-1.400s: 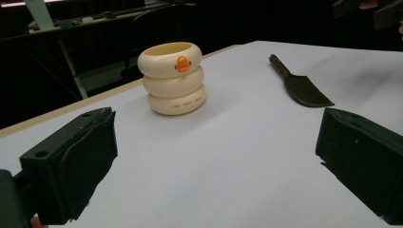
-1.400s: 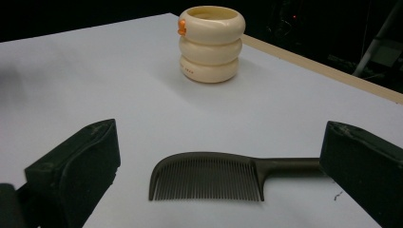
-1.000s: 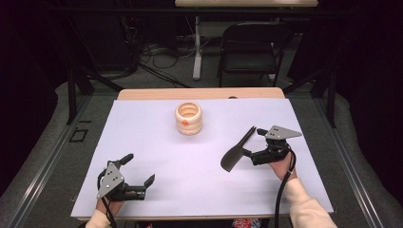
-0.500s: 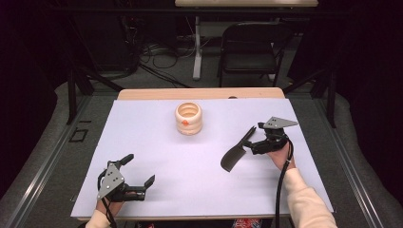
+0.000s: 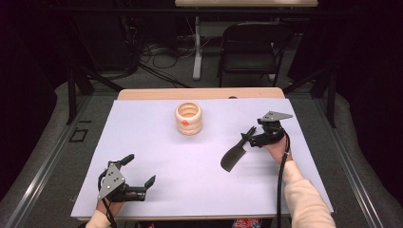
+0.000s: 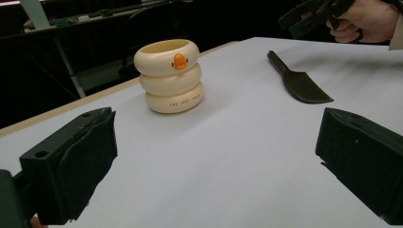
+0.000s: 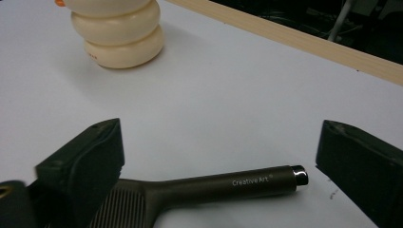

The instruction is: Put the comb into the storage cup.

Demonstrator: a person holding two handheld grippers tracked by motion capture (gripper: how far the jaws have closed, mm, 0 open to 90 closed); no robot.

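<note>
Cream three-ringed cup (image 5: 189, 118) upright at the far centre of the white table (image 5: 157, 156); dark spatula (image 5: 234, 156) flat between the spread jaws of the right gripper (image 5: 248, 135); left gripper (image 5: 140, 172), jaws apart, holding nothing near the front edge.

Cream holder (image 5: 189, 118) stands upright toward the far middle of the white table (image 5: 157, 152), three stacked rings, open at the top, a small orange mark on its upper ring. Well apart to its right, a dark spatula (image 5: 233, 156) lies flat, ribbed blade toward the near side, handle pointing away; "Creative Art" is printed on the handle.
</note>
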